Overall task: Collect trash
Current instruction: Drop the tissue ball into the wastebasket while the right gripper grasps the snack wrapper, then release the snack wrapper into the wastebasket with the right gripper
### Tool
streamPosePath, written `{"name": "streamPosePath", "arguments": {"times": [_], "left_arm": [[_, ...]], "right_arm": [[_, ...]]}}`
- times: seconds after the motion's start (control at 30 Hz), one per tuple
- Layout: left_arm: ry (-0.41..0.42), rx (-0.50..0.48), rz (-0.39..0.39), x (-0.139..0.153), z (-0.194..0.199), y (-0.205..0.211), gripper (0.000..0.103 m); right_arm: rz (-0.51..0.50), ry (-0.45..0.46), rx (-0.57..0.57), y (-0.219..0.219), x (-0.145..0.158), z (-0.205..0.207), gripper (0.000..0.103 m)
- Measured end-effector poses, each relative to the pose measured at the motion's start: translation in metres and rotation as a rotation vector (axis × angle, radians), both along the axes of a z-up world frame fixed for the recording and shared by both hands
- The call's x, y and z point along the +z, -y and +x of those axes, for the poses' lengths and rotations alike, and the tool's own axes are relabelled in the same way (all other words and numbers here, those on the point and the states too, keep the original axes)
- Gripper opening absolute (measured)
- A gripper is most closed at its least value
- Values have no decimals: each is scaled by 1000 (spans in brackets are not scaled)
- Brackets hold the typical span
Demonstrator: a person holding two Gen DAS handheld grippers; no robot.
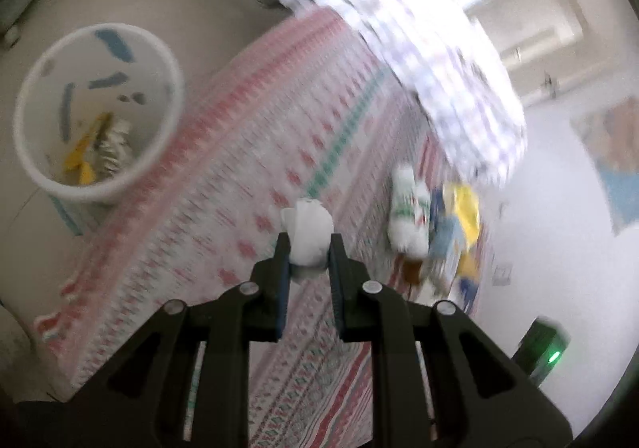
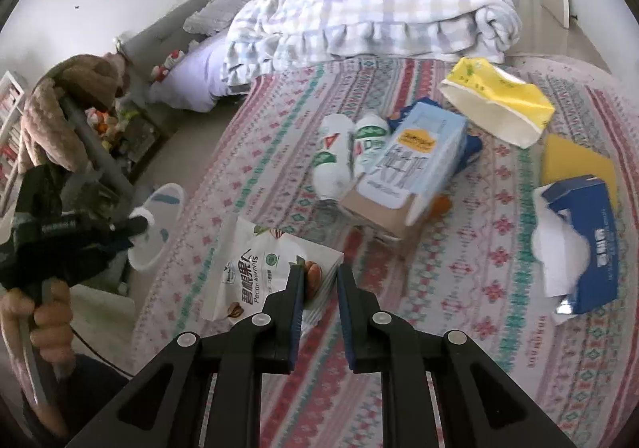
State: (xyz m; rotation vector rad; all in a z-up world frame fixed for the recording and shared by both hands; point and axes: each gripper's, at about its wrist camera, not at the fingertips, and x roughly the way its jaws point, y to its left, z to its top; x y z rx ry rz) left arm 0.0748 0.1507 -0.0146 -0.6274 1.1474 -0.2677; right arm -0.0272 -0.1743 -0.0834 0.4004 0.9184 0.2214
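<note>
- The left claw [image 1: 307,248] pinches a tissue wad [image 1: 306,238] between its tips, above the bed [image 1: 223,176] and to the right of the bin [image 1: 98,112].
- I judge the wad very light and soft; it crushes easily, so a gentle pinch across its middle is enough, and it should drop freely over the bin.
- The wad looks white and crumpled, about as wide as the gap of the claw.
- The bin is white and round with blue marks; it stands on the floor beside the bed and holds some yellow and silver wrappers.
- The right claw [image 2: 319,280] is spread and holds nothing; it hangs just over a nut bag [image 2: 271,268], which lies on the bed right of the bin.
- The bag looks flat, thin and probably slippery; I would take it at an edge.
- Farther from the bin lie two bottles [image 2: 347,152], a box [image 2: 411,168] and tissue packs.
</note>
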Motion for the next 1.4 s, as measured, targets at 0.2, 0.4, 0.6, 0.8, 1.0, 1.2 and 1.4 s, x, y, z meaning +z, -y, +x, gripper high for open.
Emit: {"name": "streamPosePath", "arguments": {"times": [0.2, 0.4, 0.6, 0.8, 1.0, 1.2, 1.4], "left_arm": [[30, 173, -49, 11, 5, -60, 19], [-15, 274, -27, -6, 17, -98, 19], [-69, 297, -59, -21, 27, -112, 20], [-134, 348, -58, -30, 42, -125, 66], [-112, 524, -124, -24, 23, -158, 78], [-158, 788, -105, -28, -13, -200, 78], [-101, 960, -65, -14, -35, -214, 78]], "right_arm": [[215, -15, -18, -18, -8, 11, 17], [317, -31, -35, -53, -14, 36, 18], [453, -32, -31, -93, -15, 62, 18], [513, -42, 13, -136, -17, 88, 18], [448, -20, 23, -173, -13, 115, 18], [303, 20, 91, -226, -6, 134, 22], [135, 24, 238, -295, -10, 157, 22]]}}
